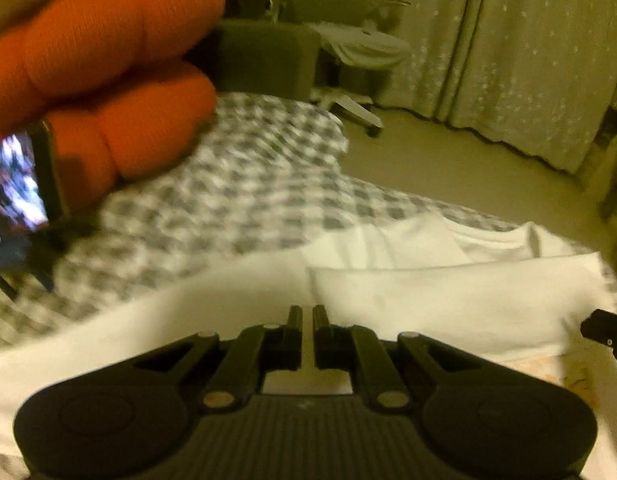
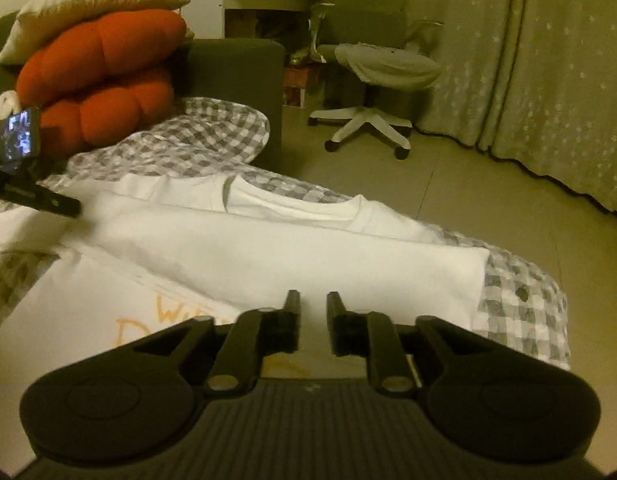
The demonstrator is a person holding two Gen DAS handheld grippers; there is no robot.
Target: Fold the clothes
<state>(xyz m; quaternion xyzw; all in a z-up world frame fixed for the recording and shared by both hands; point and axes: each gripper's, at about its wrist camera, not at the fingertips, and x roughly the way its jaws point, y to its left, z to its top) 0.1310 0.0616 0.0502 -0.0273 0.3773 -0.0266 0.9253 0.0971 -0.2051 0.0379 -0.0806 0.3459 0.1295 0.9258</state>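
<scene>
On the grey-checked bed cover (image 2: 520, 312) lies a white T-shirt (image 2: 268, 256), partly folded, its collar turned toward the far edge and orange lettering (image 2: 156, 320) showing on the near part. Left claw (image 1: 307, 312) has its fingers pressed together on a thin fold of the white cloth, at the shirt's near edge. Right claw (image 2: 312, 308) hangs just over the shirt's near edge, its fingers a little apart with nothing between them. An orange cushion (image 2: 104, 80) sits at the bed's far end, a phone (image 2: 16, 140) on a stand beside it. An office chair (image 2: 372, 92) stands on the floor before curtains (image 2: 548, 60).
</scene>
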